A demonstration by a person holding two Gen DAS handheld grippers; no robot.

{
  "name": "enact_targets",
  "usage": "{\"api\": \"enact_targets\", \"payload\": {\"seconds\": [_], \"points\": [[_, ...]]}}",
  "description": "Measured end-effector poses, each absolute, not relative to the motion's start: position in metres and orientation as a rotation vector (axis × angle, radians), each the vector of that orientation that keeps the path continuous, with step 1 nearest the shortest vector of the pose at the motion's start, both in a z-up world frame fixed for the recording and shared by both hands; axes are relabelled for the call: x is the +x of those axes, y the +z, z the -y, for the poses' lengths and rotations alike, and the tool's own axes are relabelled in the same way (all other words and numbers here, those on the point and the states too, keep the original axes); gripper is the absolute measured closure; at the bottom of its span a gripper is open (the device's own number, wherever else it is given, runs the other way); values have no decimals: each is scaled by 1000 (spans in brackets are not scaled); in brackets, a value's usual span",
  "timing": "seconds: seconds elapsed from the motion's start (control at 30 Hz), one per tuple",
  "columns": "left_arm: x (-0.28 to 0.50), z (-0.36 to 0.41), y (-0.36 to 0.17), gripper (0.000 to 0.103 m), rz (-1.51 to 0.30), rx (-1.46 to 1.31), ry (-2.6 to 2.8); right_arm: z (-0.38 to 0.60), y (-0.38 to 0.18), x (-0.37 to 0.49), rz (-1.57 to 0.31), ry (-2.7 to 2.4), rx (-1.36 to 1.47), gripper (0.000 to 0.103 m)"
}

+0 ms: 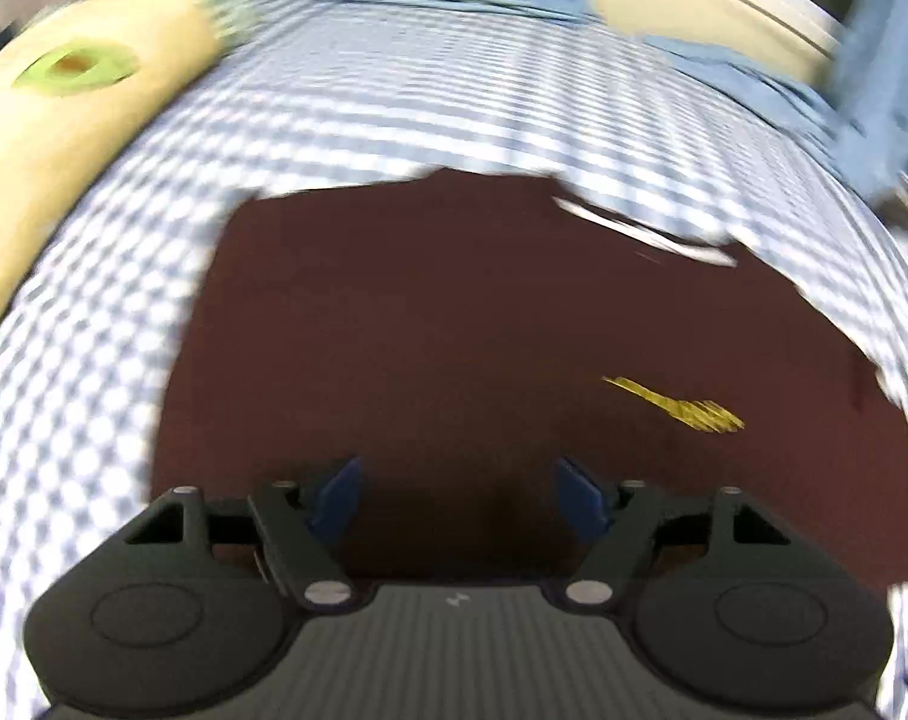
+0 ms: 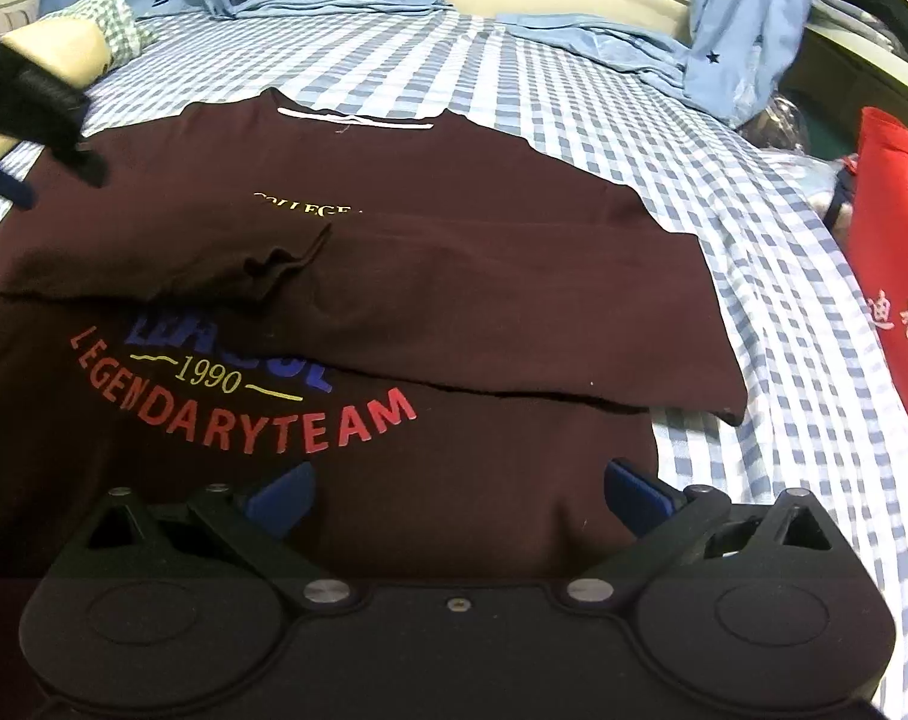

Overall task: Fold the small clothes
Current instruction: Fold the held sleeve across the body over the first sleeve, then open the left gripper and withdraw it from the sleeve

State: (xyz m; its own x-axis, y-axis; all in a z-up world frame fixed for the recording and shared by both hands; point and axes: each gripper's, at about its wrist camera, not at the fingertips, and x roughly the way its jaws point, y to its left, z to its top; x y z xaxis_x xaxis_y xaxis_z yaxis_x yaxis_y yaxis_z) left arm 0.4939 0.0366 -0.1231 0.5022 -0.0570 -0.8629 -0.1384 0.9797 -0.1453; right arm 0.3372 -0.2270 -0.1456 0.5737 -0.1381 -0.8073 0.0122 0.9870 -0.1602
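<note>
While the maroon T-shirt (image 2: pixel 394 228) is lying flat on the bed's blue-and-white checked sheet (image 2: pixel 574 108), both grippers are hanging over it with nothing in their grasp. Its collar with the white inner band (image 2: pixel 355 119) is pointing to the far side, and both sleeves are lying folded across the chest, the right one (image 2: pixel 514 324) covering part of the printed lettering. The words "LEGENDARY TEAM" (image 2: pixel 244 420) are showing in red on the near left part of the shirt.

The left gripper (image 1: pixel 457 495) is hovering above the shirt's left part, its blue fingers (image 1: pixel 334 498) standing well apart with only maroon cloth beneath them; that view is smeared by motion. From the right wrist view it is showing as a dark blurred shape at the far left (image 2: pixel 40 126).

The right gripper (image 2: pixel 457 495) is sitting over the near hem, its fingers (image 2: pixel 640 495) spread wide and clamped on nothing.

Light blue clothes (image 2: pixel 604 42) are lying at the far edge of the bed, and a red bag (image 2: pixel 898 276) is standing at the right.
</note>
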Motion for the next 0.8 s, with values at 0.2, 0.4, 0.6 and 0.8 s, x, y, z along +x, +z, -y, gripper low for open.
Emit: {"api": "enact_targets", "payload": {"seconds": [0.2,0.4,0.6,0.8], "points": [[538,-132,-137,24,-1007,-241,206,211,-147,323,-982,-162,-125,1],[589,-178,-165,24,-1037,-257,244,182,-148,312,-1002,-226,-133,1],[621,-199,-203,22,-1150,-294,267,155,-140,299,-1015,-264,-111,1],[601,-206,-196,23,-1123,-298,260,142,-134,300,-1002,-252,-138,1]]}}
